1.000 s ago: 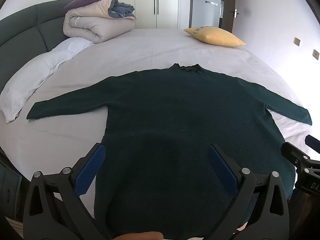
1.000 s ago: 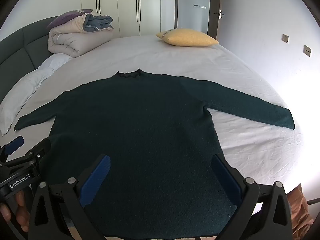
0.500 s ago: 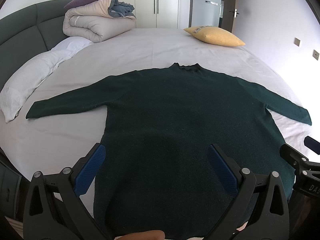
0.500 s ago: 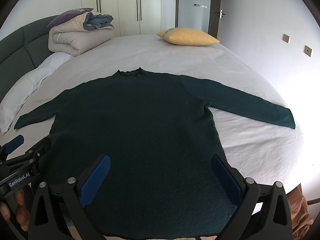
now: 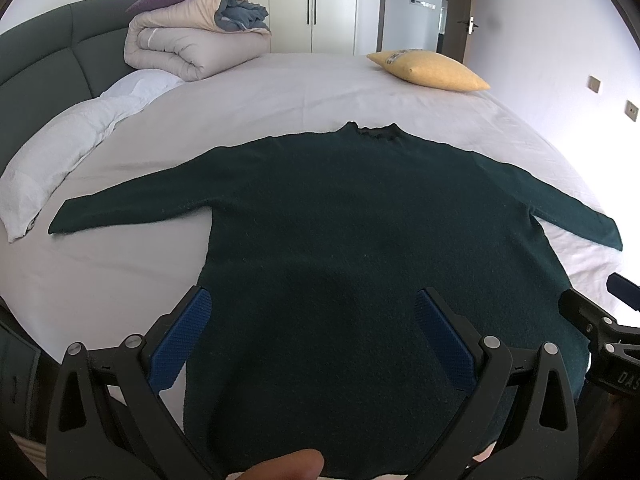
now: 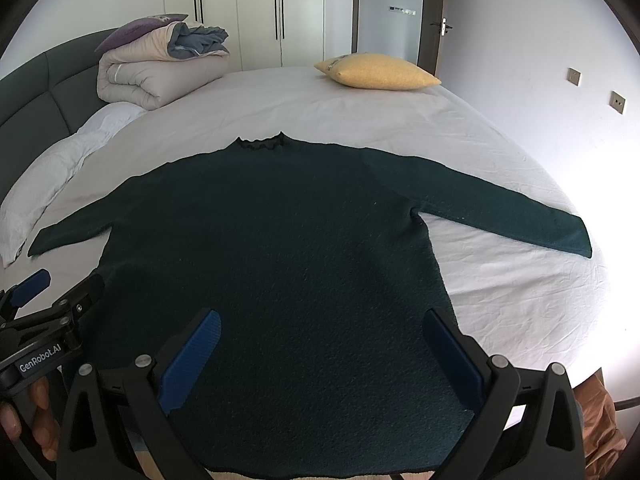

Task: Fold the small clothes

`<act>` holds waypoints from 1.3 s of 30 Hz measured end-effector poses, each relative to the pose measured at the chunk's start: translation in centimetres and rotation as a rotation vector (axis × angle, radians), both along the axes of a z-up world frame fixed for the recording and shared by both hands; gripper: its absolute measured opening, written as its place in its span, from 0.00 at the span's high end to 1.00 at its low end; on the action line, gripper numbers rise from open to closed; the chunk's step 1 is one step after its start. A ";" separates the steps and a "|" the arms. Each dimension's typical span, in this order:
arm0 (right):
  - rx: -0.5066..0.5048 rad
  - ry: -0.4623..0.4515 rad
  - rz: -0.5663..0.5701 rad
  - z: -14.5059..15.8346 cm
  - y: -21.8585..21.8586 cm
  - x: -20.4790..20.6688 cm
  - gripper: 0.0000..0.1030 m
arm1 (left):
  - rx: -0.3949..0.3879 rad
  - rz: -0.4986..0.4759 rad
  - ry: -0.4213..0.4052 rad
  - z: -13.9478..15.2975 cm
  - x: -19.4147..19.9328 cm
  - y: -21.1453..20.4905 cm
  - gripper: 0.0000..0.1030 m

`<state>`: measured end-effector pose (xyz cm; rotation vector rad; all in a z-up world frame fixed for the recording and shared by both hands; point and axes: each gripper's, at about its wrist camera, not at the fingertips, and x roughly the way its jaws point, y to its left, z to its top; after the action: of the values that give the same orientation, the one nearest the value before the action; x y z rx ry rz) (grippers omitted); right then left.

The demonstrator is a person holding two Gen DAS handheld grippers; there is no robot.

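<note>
**Inspector:** Item under task: one dark green sweater, lying flat on the white sheet of the bed, collar toward the far side, hem at the near edge. Both sleeves are spread straight out to the sides, the left cuff close to the white pillow. No fold is visible anywhere in the garment.

**Clerk:** And the tools?

**Inspector:** Left gripper hangs above the lower left part of the body, its blue pads spread wide, nothing between them. Right gripper hangs above the lower right part, likewise spread wide and empty. Whether either touches the fabric cannot be told. A fingertip shows at the bottom of the left view.

**Clerk:** Surroundings?

**Inspector:** A rolled beige duvet with a purple cushion on top lies by the dark padded headboard. A yellow pillow rests at the far edge of the bed. White wardrobe doors stand behind.
</note>
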<state>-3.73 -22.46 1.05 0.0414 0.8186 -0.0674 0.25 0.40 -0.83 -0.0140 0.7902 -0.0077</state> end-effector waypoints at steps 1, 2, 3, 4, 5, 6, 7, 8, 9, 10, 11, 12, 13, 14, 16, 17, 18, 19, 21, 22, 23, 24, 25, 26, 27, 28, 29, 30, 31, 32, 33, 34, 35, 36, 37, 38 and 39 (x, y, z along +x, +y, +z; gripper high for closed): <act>0.000 0.001 0.000 -0.1 0.0 -0.1 0.00 | 0.000 0.000 0.001 0.0 0.0 0.0 0.00; 0.000 0.001 0.000 0.0 0.0 -0.1 0.00 | 0.000 0.000 0.001 0.0 0.0 0.0 0.00; 0.000 0.002 0.001 -0.5 0.2 0.0 0.00 | -0.001 -0.001 0.001 0.0 0.0 0.1 0.00; 0.000 0.002 0.001 -0.5 0.2 0.0 0.00 | -0.001 0.000 0.002 0.0 0.1 0.0 0.00; -0.001 0.003 0.001 -0.5 0.2 0.0 0.00 | -0.001 -0.001 0.003 0.0 0.1 0.0 0.00; 0.000 0.003 0.001 -0.5 0.2 0.0 0.00 | -0.001 -0.001 0.003 -0.1 0.1 0.0 0.00; 0.001 0.004 0.001 -0.5 0.2 0.0 0.00 | -0.001 -0.001 0.003 -0.1 0.0 0.0 0.00; 0.001 0.004 0.001 -0.7 0.2 -0.1 0.00 | -0.002 -0.001 0.003 -0.1 0.0 0.0 0.00; 0.001 0.005 0.001 -0.6 0.2 -0.1 0.00 | -0.002 -0.001 0.004 -0.1 0.0 0.0 0.00; 0.000 0.005 0.001 -0.6 0.2 -0.1 0.00 | -0.004 -0.001 0.005 -0.2 0.1 0.0 0.00; 0.001 0.006 0.001 -0.7 0.1 0.0 0.00 | -0.006 0.001 0.007 -0.2 0.1 0.1 0.00; 0.001 0.007 0.001 -0.7 0.1 0.0 0.00 | -0.011 0.002 0.010 -0.3 0.1 0.1 0.00; 0.002 0.007 0.001 -0.8 0.1 -0.1 0.00 | -0.015 0.003 0.014 -0.4 0.2 0.1 0.00; 0.001 0.007 0.001 -0.8 0.1 0.0 0.00 | -0.018 0.004 0.018 -0.4 0.2 0.2 0.00; 0.001 0.007 0.001 -0.8 0.2 -0.1 0.00 | -0.020 0.005 0.022 -0.6 0.2 0.2 0.00; 0.001 0.007 0.002 -0.8 0.1 0.0 0.00 | -0.019 0.006 0.021 -0.6 0.2 0.2 0.00; 0.002 0.007 0.001 -0.8 0.2 0.0 0.00 | -0.017 0.006 0.019 -0.7 0.3 0.2 0.00; 0.002 0.008 0.001 -0.8 0.2 0.0 0.00 | -0.015 0.005 0.017 -0.7 0.3 0.2 0.00; 0.002 0.008 0.001 -0.8 0.2 -0.1 0.00 | -0.017 0.001 0.019 -0.8 0.4 0.2 0.00; 0.002 0.009 0.001 -0.9 0.2 -0.1 0.00 | -0.021 0.000 0.021 -0.9 0.5 0.3 0.00; 0.003 0.009 0.002 -0.8 0.2 -0.1 0.00 | -0.026 0.000 0.019 -1.0 0.4 0.3 0.00; 0.004 0.010 0.003 -0.9 0.2 -0.1 0.00 | -0.030 -0.003 0.015 -1.1 0.4 0.3 0.00; 0.004 0.010 0.004 -1.1 0.2 -0.2 0.00 | -0.028 -0.007 0.012 -1.1 0.4 0.3 0.00; 0.005 0.012 0.005 -1.2 0.2 -0.1 0.00 | -0.024 -0.011 0.011 -1.3 0.4 0.2 0.00; 0.006 0.014 0.006 -1.3 0.2 -0.2 0.00 | -0.023 -0.016 0.015 -1.4 0.5 0.2 0.00; 0.008 0.016 0.005 -1.3 0.2 -0.2 0.00 | -0.029 -0.023 0.020 -1.5 0.5 0.2 0.00; 0.011 0.018 0.005 -1.3 0.1 -0.2 0.00 | -0.036 -0.028 0.024 -1.6 0.6 0.2 0.00; 0.013 0.022 0.005 -1.4 0.1 -0.1 0.00 | -0.034 -0.031 0.026 -1.7 0.6 0.2 0.00; 0.016 0.026 0.005 -1.5 0.1 -0.1 0.00 | -0.020 -0.034 0.028 -1.9 0.7 0.1 0.00; 0.018 0.029 0.005 -1.7 0.0 0.0 0.00 | -0.006 -0.038 0.028 -2.0 0.7 -0.1 0.00; 0.021 0.032 0.004 -1.8 0.0 0.1 0.00 | 0.003 -0.042 0.031 -2.2 0.8 -0.2 0.00; 0.027 0.037 0.003 -2.1 -0.1 0.1 0.00 | 0.003 -0.040 0.037 -2.5 0.8 -0.1 0.00; 0.030 0.041 0.003 -2.1 -0.1 0.3 0.00 | 0.000 -0.036 0.045 -2.7 1.0 0.1 0.00; 0.035 0.045 0.003 -2.3 -0.2 0.4 0.00 | -0.006 -0.030 0.054 -2.9 1.1 0.4 0.00; 0.042 0.050 0.004 -2.5 -0.2 0.5 0.00 | -0.013 -0.025 0.058 -3.1 1.2 0.7 0.00; 0.045 0.053 0.005 -2.7 -0.3 0.7 0.00 | -0.036 -0.028 0.058 -3.2 1.5 1.1 0.00; 0.047 0.057 0.008 -2.8 -0.2 0.9 0.00 | -0.066 -0.037 0.058 -3.3 1.7 1.5 0.00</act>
<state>-2.84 -22.67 -1.72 0.0813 0.8778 -0.0417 1.94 1.91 -4.09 -0.0623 0.8477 -0.0686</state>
